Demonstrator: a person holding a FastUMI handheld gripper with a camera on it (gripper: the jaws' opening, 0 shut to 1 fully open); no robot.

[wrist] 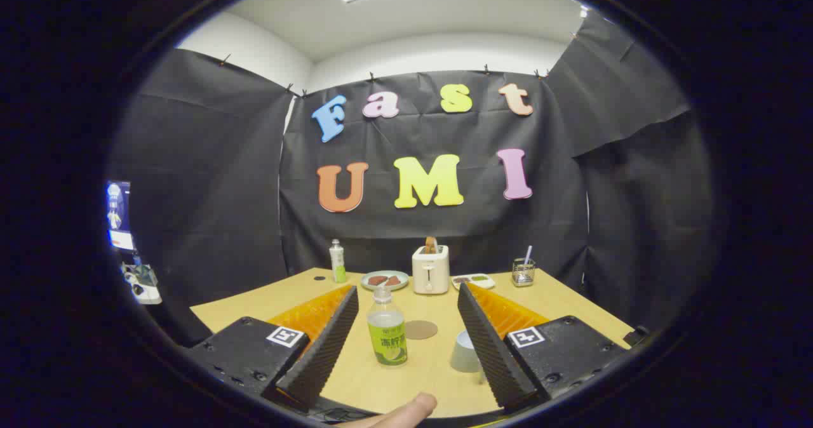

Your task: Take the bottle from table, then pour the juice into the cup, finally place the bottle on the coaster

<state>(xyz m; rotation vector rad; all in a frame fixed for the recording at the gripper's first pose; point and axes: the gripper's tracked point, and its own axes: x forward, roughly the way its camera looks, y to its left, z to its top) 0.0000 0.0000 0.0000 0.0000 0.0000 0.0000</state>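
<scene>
A clear juice bottle (387,331) with a green label and a pale cap stands upright on the wooden table (559,301), between my two fingers and nearer the left one. My gripper (406,317) is open wide and touches nothing. A pale cup (465,352) stands just inside the right finger, partly hidden by it. A round brown coaster (420,329) lies flat on the table a little beyond the bottle and to its right.
At the back of the table stand a small white-and-green bottle (337,261), a plate with food (384,280), a white toaster (430,268), a small tray (473,280) and a wire holder (523,272). A person's fingertip (406,410) shows beneath the fingers.
</scene>
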